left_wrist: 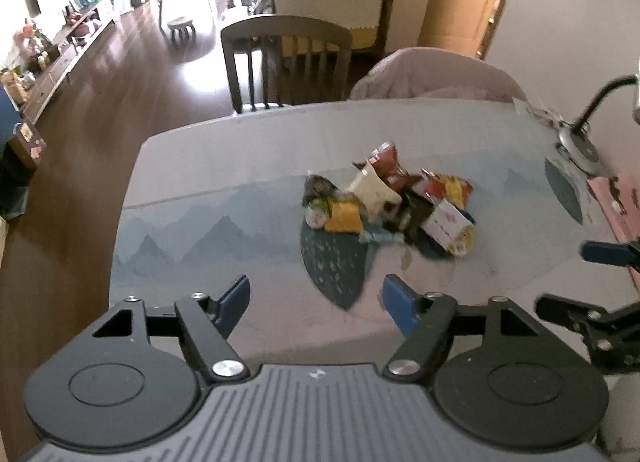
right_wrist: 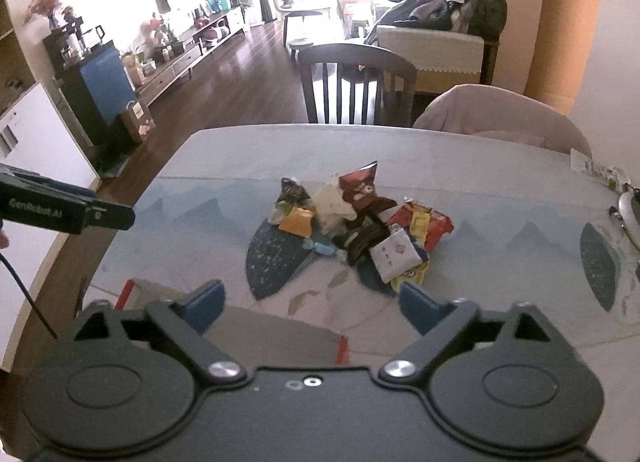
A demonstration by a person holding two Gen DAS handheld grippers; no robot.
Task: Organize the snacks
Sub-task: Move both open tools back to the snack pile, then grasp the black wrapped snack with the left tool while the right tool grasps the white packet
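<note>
A pile of small snack packets [left_wrist: 390, 200] lies mid-table; it also shows in the right wrist view [right_wrist: 360, 228]. It holds a dark red bag [right_wrist: 362, 188], a cream packet [right_wrist: 332, 206], an orange packet [right_wrist: 298, 222] and a white box [right_wrist: 396, 256]. My left gripper [left_wrist: 316, 304] is open and empty, held above the table short of the pile. My right gripper [right_wrist: 312, 304] is open and empty, also short of the pile. A red-edged open box [right_wrist: 280, 332] lies on the table just under the right gripper.
The table [left_wrist: 224, 222] has a blue mountain-print cloth. A dark wooden chair [right_wrist: 356, 82] and a cloth-covered chair [right_wrist: 500, 114] stand at the far edge. A desk lamp base [left_wrist: 580, 146] sits at the right. The other gripper shows at the right edge [left_wrist: 600, 318].
</note>
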